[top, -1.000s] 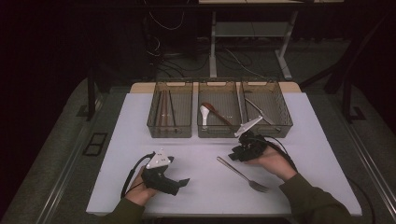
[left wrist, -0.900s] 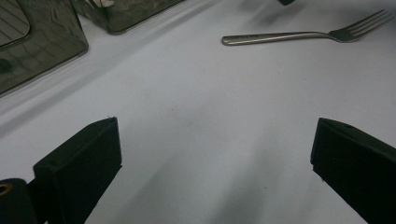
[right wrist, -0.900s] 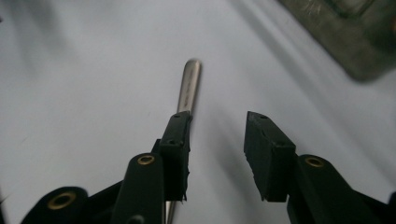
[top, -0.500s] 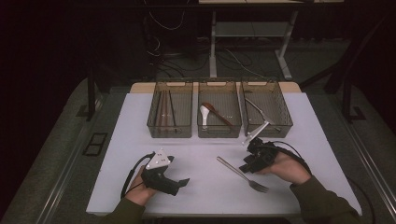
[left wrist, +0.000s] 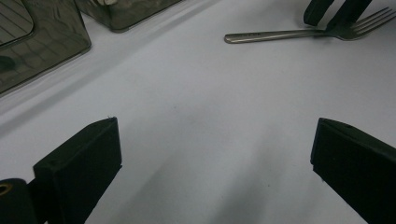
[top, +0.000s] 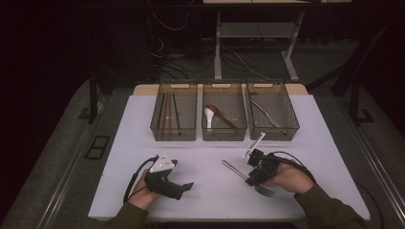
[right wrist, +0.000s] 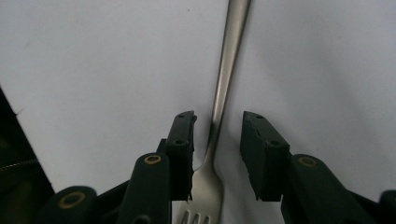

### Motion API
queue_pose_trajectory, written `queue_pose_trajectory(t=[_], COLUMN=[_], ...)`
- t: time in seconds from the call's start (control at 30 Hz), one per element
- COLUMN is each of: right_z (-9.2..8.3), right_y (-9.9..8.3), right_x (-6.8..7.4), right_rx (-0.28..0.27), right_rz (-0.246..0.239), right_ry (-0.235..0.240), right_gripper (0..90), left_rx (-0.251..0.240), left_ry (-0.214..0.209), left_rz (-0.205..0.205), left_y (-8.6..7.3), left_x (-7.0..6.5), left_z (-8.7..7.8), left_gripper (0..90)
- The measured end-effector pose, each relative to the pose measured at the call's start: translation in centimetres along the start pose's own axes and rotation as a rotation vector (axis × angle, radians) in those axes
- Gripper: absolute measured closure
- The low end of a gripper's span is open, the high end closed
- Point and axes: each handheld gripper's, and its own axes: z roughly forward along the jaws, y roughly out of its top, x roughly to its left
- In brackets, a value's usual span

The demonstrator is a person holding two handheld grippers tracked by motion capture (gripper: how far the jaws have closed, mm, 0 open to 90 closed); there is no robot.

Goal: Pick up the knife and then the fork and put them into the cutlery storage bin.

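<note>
Dark floor and cabling surround a white table [top: 143, 119] with three smoky transparent bins along its far edge. No brand, label or lettering can be read on any of them or on the tools. At the left, the left bin [top: 173, 117] holds what look like chopsticks, the middle bin [top: 224, 117] a white spoon and a reddish-brown one, and the right bin [top: 272, 114] a metal utensil lying at a slant.

Near the right front of the table, a steel fork [right wrist: 219, 140] lies flat on the white surface, handle pointing far and left, tines toward the near edge. The right gripper [right wrist: 217, 154] is down over it at the neck, just above the tines, one jaw on either side. Its jaws have just been closing, yet a gap remains on the right side of the fork, and whether the left pad touches the metal cannot be told; the fork is straddled, not clamped.

At the near left, the left gripper [left wrist: 212, 158] lies low on the table with its jaws spread wide apart, nothing but bare tabletop between them
</note>
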Motion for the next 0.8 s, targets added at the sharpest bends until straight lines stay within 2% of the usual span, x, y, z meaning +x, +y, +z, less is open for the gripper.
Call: queue_pose_trajectory(t=[0.17,0.43,0.57,0.73,0.8], right_z=[0.3,0.5,0.5,0.6,0.6], right_y=[0.3,0.9,1.1,1.2,1.2], right_x=[0.0,1.0,1.4,1.6,1.6], right_rx=[0.014,0.064,0.08,0.092,0.093], right_rz=[-0.012,-0.066,-0.088,-0.101,-0.112], right_ry=[-0.013,-0.098,-0.117,-0.117,-0.115], right_gripper=[66.3,72.8,74.5,83.6,84.3], left_rx=[0.001,0.002,0.001,0.001,0.0], left_ry=[-0.001,-0.001,-0.001,-0.001,-0.001], left_rz=[0.001,0.001,0.001,0.0,0.001], left_y=[0.0,0.0,0.0,0.0,0.0], left_x=[0.0,0.0,0.0,0.0,0.0], left_z=[0.0,0.1,0.1,0.1,0.1], left_gripper=[1.0,1.0,1.0,1.0,1.0])
